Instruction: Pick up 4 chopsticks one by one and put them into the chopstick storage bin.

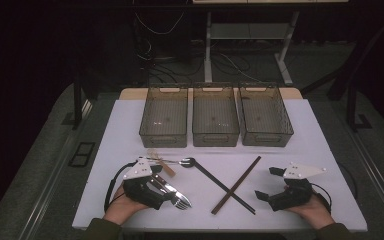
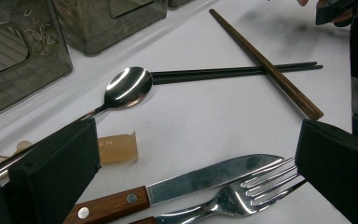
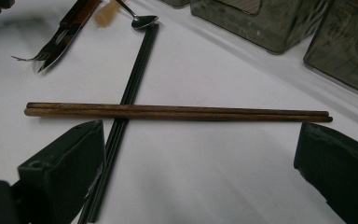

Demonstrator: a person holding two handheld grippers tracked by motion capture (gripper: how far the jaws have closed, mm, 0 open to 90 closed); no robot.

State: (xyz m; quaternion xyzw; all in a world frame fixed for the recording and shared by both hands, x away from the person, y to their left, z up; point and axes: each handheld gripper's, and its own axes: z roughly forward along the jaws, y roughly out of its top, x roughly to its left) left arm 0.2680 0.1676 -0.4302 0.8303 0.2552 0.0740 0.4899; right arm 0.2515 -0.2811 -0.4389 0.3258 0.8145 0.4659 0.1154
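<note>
Resting at the lower left of the high view, the left gripper [image 1: 172, 192] sits on the white table [image 1: 300, 135] with its jaws spread wide and nothing between the pads. In the left gripper view those jaws frame a knife [image 2: 186, 184] with a wooden handle and a fork [image 2: 235, 200] lying side by side at the bottom of the frame, touching neither jaw. Above them, left of centre, lies a spoon [image 2: 127, 87], its bowl meeting the end of a pair of black chopsticks [image 2: 233, 72] that runs toward the right edge. A pair of brown chopsticks [image 2: 265, 65] lies slantwise across the black pair. A small pale translucent piece [image 2: 116, 148] lies just beside the left jaw.

At the lower right of the high view, the right gripper [image 1: 266, 184] is likewise wide open and empty. In the right gripper view the brown chopsticks [image 3: 177, 112] stretch across the middle of the frame just beyond the jaw tips, crossing over the black chopsticks [image 3: 130, 93].

Three clear bins [image 1: 215, 121] stand in a row along the upper middle of the high view, well apart from both grippers.
</note>
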